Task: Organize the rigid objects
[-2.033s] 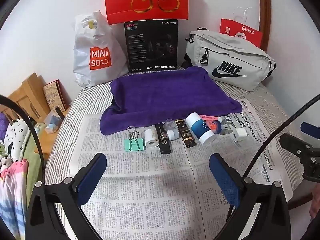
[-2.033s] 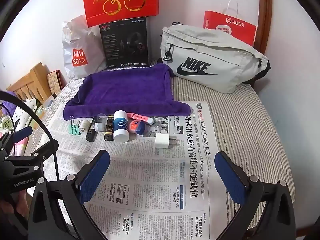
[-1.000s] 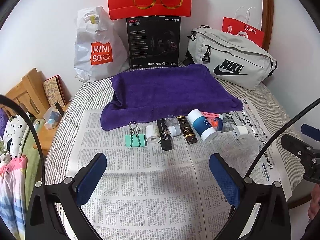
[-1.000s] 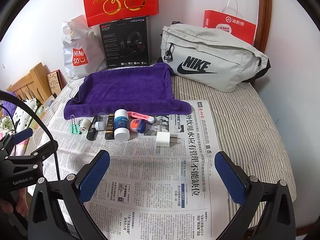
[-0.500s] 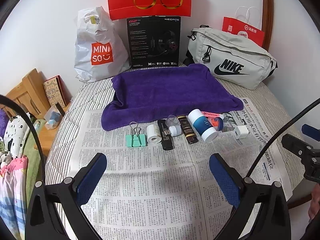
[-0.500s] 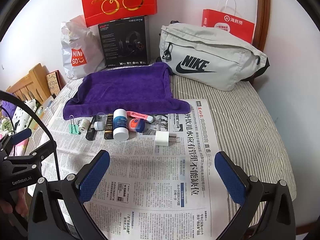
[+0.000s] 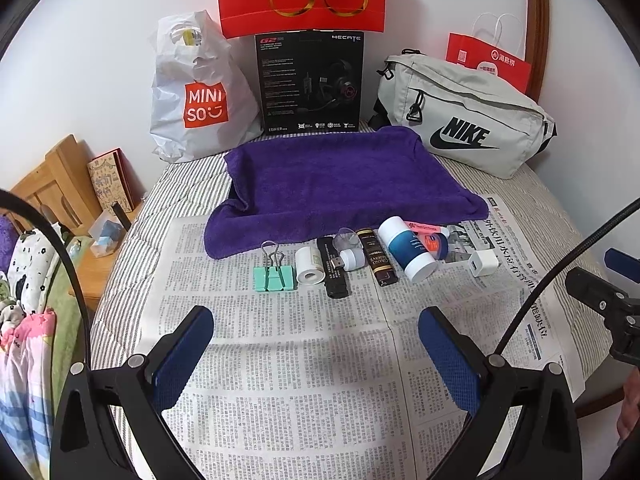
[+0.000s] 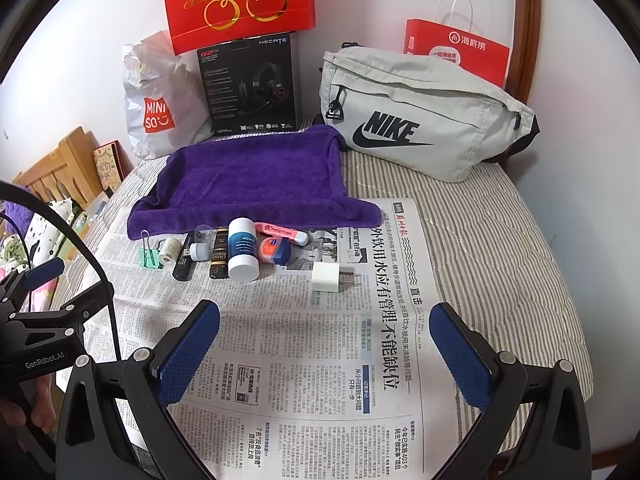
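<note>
Both grippers, left (image 7: 316,344) and right (image 8: 324,340), hover with jaws apart and empty. Small items crowd mid-frame on newspaper (image 7: 280,360) below the towel (image 7: 340,180). Grabbing the bottle (image 8: 242,250) may knock its touching neighbours, since they lie packed together.

Plain white wall (image 7: 80,60) behind, evenly lit. Striped mattress (image 8: 480,248) beneath spread newspaper (image 7: 280,360). Wooden headboard (image 7: 52,188) at left; curved wooden frame (image 8: 524,40), perhaps a mirror's, at right.

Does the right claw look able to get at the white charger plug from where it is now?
Probably yes. The right claw is open and empty, the white charger plug lies apart from the other items on bare newspaper ahead of it, and nothing sits between.
</note>
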`<state>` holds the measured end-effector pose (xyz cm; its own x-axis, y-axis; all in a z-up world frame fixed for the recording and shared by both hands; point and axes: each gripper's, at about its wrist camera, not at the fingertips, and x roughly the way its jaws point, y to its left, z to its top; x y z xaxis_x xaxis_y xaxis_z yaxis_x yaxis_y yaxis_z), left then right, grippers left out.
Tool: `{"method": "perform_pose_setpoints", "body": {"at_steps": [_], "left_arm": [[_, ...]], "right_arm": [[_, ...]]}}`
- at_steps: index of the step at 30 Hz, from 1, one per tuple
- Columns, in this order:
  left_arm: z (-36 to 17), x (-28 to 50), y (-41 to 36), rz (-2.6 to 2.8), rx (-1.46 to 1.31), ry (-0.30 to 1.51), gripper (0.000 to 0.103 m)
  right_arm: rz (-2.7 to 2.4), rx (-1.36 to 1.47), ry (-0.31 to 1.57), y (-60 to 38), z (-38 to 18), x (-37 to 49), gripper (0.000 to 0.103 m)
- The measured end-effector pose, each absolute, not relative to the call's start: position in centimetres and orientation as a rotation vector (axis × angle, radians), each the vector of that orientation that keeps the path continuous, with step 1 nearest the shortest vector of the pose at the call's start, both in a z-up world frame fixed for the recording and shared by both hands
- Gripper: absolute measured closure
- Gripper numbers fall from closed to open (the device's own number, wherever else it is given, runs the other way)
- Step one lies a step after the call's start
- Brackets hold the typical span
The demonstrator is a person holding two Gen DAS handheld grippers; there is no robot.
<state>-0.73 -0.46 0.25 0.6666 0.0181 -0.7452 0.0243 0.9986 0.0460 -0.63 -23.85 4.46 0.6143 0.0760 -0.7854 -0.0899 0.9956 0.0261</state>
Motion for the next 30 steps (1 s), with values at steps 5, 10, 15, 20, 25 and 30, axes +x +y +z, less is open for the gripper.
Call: {"method": "perform_pose_setpoints", "body": {"at_steps": [5,10,15,20,25,30], "left_arm": [[0.41,-0.70,-0.36,-0.008,0.048,0.839,0.000],[0.47,-0.68,-0.25,-0.006,0.048,0.840,0.000],[0.40,-0.71,-0.19,-0.006,0.049,0.841,0.000],[0.36,-0.73,-0.20,-0.010,0.050,0.839,0.000],[0.36,-0.73,-0.21,-0.009,0.049,0.840,0.000],[0.26,-0.68,-0.28,-0.012,0.045,0.845,0.000]], "right_arm": [[0.093,-0.015,0.903,-23.88,4.49,-0.65,0.000],[0.091,-0.010,0.903,-23.91,4.55,-0.68,0.000],[0.091,-0.012,0.906,-23.84,4.51,-0.70,0.000],[0.094,-0.010,0.902,-23.82,4.56,-0.78,0.000],[0.096,-0.010,0.903,-23.80,4.58,-0.81,0.000],[0.098,-0.011,0.901,-23.80,4.61,-0.75,0.000]]}}
